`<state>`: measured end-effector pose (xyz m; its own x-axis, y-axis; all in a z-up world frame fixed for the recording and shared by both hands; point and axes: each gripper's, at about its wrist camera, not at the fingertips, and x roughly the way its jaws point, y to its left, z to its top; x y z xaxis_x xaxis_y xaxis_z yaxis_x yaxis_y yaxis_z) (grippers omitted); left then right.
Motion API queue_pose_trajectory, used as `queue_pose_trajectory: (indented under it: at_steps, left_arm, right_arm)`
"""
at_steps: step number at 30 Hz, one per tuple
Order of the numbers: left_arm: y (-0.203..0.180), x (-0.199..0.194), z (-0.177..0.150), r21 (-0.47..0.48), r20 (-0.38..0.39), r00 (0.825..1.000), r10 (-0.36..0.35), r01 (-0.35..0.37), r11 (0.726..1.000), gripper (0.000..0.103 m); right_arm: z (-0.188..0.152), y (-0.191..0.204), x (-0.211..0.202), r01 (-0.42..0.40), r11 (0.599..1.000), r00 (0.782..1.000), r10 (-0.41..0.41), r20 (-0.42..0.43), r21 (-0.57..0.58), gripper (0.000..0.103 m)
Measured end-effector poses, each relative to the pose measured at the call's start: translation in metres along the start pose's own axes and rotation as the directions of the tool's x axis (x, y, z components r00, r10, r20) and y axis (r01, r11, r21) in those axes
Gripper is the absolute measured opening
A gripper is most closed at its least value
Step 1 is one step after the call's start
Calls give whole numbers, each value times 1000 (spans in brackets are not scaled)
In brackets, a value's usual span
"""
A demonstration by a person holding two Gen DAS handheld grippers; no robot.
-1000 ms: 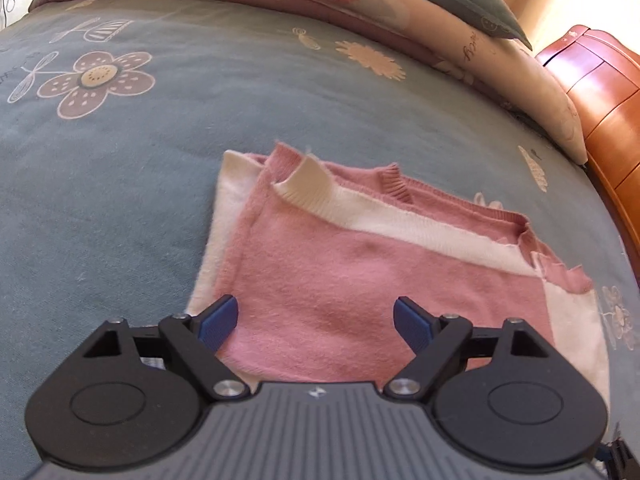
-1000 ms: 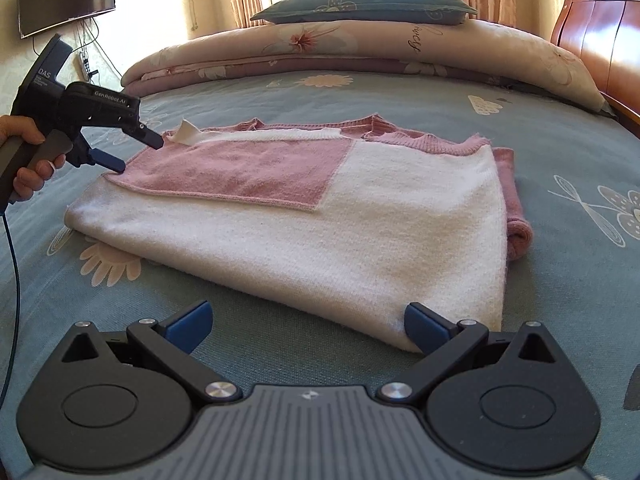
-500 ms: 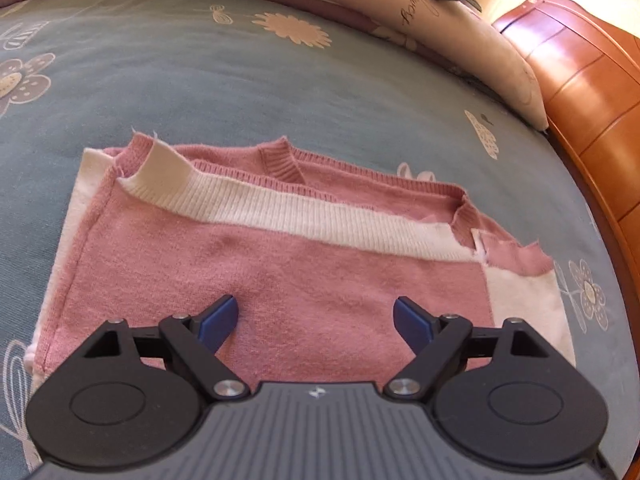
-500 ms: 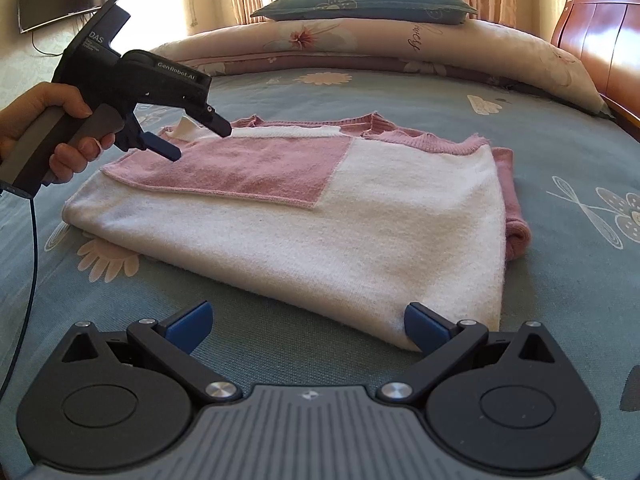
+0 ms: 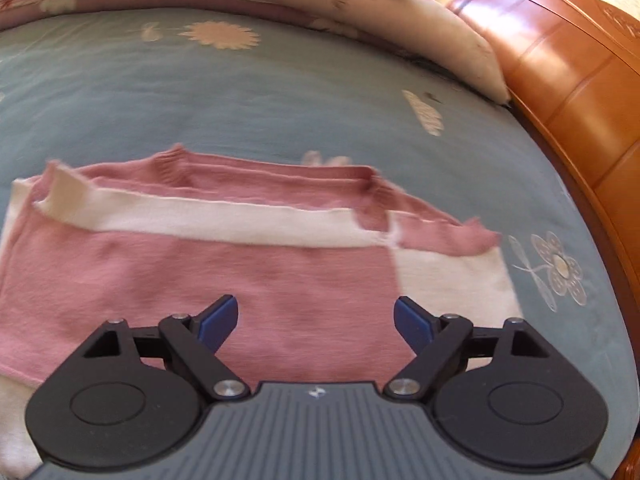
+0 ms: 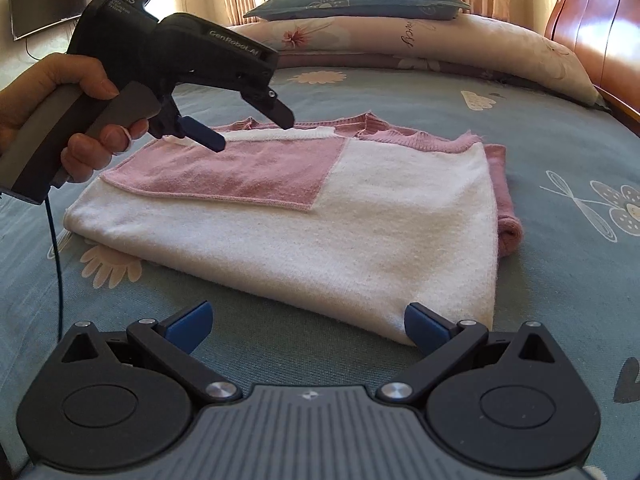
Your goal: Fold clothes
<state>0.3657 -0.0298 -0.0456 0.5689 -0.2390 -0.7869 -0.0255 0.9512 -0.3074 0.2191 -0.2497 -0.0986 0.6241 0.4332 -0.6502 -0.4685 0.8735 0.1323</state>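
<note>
Bed [image 6: 360,92]: folded sweater [image 6: 360,232]; hand [image 6: 60,120] (right view only); both grippers spread, empty

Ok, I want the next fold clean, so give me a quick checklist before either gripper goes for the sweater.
1. Left gripper jaws open, nothing between them: ok.
2. Right gripper jaws open and empty: ok.
3. Sweater lies flat on the bed, already folded into a rectangle: ok.
4. Near white corner sits just ahead of the right gripper, uncovered: ok.
5. Left gripper is above the pink panel, apart from the fabric: ok.
6. Layers underneath aligned: cannot tell.
</note>
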Motion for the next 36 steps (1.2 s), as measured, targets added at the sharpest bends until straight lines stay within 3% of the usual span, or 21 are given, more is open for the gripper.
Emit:
queue_pose_trajectory:
  at_steps: [7, 15, 22, 29, 36]
  left_arm:
    - [-20, 27, -8, 12, -70, 996, 60, -59, 998, 85]
    - [-66, 28, 5, 81, -63, 997, -44, 49, 996, 85]
    - [-89, 58, -3, 144, -98, 995, -2, 16, 989, 85]
    - [-67, -10, 4, 143, -43, 999, -8, 14, 990, 85]
    - [7, -97, -3, 77, 69, 995, 74, -79, 994, 87]
  right_arm:
    - [5, -7, -4, 7, 999, 1000, -6, -5, 43, 103]
    - [6, -12, -9, 28, 999, 999, -27, -17, 43, 103]
    - [9, -20, -10, 11, 997, 1000, -10, -12, 74, 103]
    - [10, -22, -19, 10, 997, 999, -14, 43, 74, 103]
    - [7, -17, -18, -2, 999, 997, -2, 79, 51, 103]
